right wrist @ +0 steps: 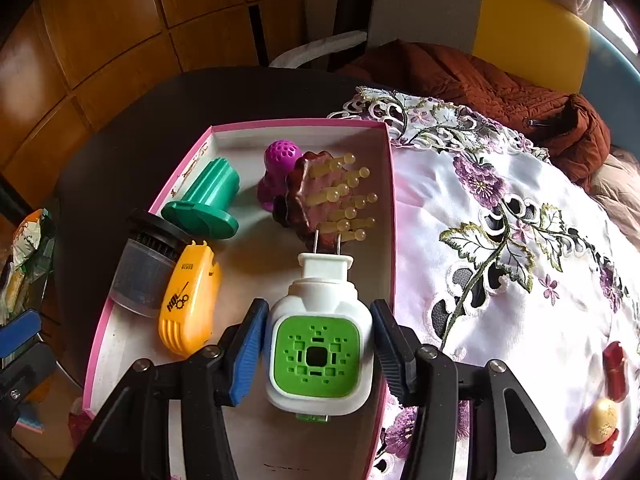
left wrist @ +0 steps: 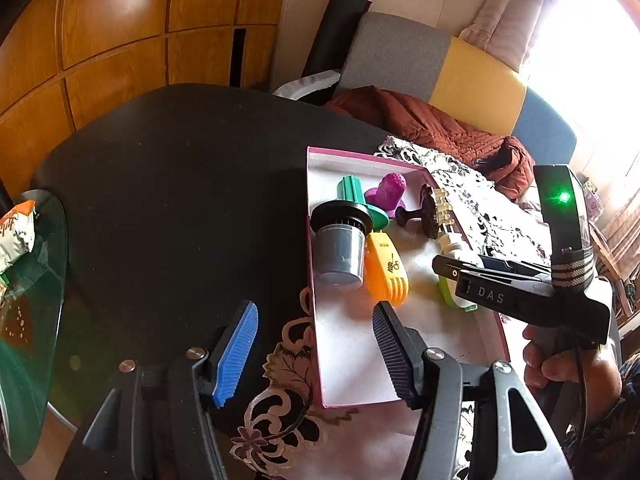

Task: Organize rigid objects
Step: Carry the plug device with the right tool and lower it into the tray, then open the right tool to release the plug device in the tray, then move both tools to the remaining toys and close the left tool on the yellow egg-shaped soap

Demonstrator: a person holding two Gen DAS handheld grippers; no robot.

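left wrist step: the plug-in (left wrist: 456,258) is being brought into the pink box (left wrist: 344,364); judged best set down on the bare floor of the box nearer than the orange comb (left wrist: 386,272), so it knocks nothing over
left wrist left gripper (left wrist: 316,344): jaws stand wide with nothing between them, straddling the box's near left wall above the cloth (left wrist: 280,424); it touches nothing I can see
left wrist right gripper (left wrist: 448,266): seen from the side over the right half of the box, carried by a hand (left wrist: 560,364); its far end hides the pads, so the grip cannot be read from this view
left wrist box contents: grey cup (left wrist: 340,256) against the box's left wall, green piece (left wrist: 352,196) and purple piece (left wrist: 390,192) behind it toward the far wall, brown brush (left wrist: 432,212) by the right wall

right wrist right gripper (right wrist: 318,348): part open, both pads pressed on the flanks of the white and green plug-in (right wrist: 318,344), so it has hold of it
right wrist plug-in place: above the box (right wrist: 300,130) floor near its right wall, prongs aimed at the brush (right wrist: 316,196) and very close to it
right wrist advice: judged wise to stop short of the brush's pegs, lower until the body lies flat, then spread the pads
right wrist neighbours: comb (right wrist: 190,300) and cup (right wrist: 146,268) lie left of the plug-in, with bare floor between
right wrist outside the box: a red piece (right wrist: 614,370) and a yellow egg (right wrist: 602,420) lie on the cloth (right wrist: 500,208), well right of the box, not yet put away
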